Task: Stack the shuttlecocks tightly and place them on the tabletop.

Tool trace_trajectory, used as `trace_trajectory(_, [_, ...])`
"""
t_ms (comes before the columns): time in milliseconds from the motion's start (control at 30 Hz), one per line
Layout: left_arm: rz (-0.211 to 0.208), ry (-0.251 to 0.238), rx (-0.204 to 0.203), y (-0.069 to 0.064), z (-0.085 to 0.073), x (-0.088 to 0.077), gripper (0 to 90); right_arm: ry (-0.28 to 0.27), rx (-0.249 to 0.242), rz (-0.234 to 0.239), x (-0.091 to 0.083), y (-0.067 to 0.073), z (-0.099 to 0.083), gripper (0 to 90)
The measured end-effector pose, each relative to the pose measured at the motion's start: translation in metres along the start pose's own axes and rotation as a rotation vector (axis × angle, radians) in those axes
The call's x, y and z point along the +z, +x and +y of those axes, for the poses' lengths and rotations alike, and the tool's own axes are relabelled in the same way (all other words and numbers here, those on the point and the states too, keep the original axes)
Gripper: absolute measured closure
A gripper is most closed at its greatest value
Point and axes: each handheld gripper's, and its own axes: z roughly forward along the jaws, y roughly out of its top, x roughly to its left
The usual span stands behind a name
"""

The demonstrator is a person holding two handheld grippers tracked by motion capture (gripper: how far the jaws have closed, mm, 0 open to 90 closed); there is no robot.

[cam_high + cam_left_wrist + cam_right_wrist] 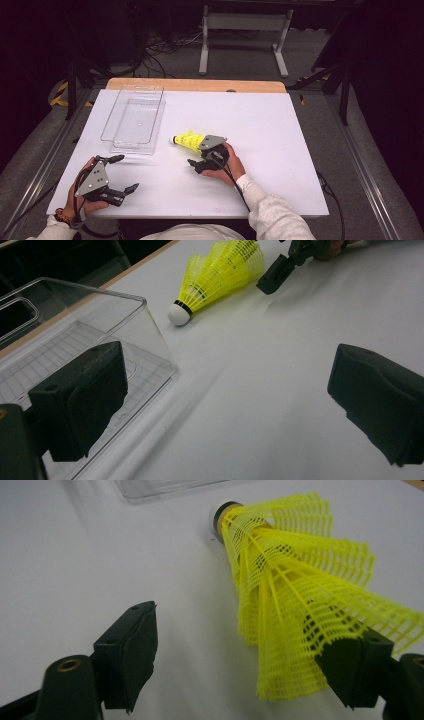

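A yellow mesh shuttlecock (189,140) with a white cork tip lies on its side near the middle of the white table (280,120), its tip pointing left. My right gripper (196,153) is at its wide skirt end. In the right gripper view the skirt (300,580) lies against the right jaw, the left jaw stands well clear of it, and the gripper (250,645) is open. My left gripper (127,173) rests at the front left, open with nothing between its jaws (225,395). It faces the shuttlecock (220,270) and the right gripper (280,272) beyond.
A clear plastic box (135,120) lies at the back left of the table, its near corner (150,330) close to the left gripper's jaw. A wooden strip (200,85) borders the far edge. Cables and a white stand (245,35) are on the floor behind.
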Motion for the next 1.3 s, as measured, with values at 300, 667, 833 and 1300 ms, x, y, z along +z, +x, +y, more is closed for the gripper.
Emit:
trace_trajectory(300, [-0.010, 0.005, -0.008, 0.000, -0.001, 0.001, 3.8, 0.003, 0.069, -0.058, 0.018, 0.001, 0.011, 34.9])
trace_trajectory(667, [-0.014, 0.008, -0.010, 0.000, -0.001, 0.002, 4.2, 0.010, 0.126, -0.124, 0.024, -0.001, 0.023, 56.6])
trace_trajectory(833, [-0.017, 0.013, -0.006, 0.000, -0.001, 0.001, 4.2, 0.022, 0.155, -0.151, 0.029, -0.004, 0.025, 66.4])
trace_trajectory(1300, [-0.014, 0.021, -0.002, 0.001, -0.002, 0.002, 4.3, -0.002, 0.178, -0.140, 0.030, -0.009, 0.028, 84.7])
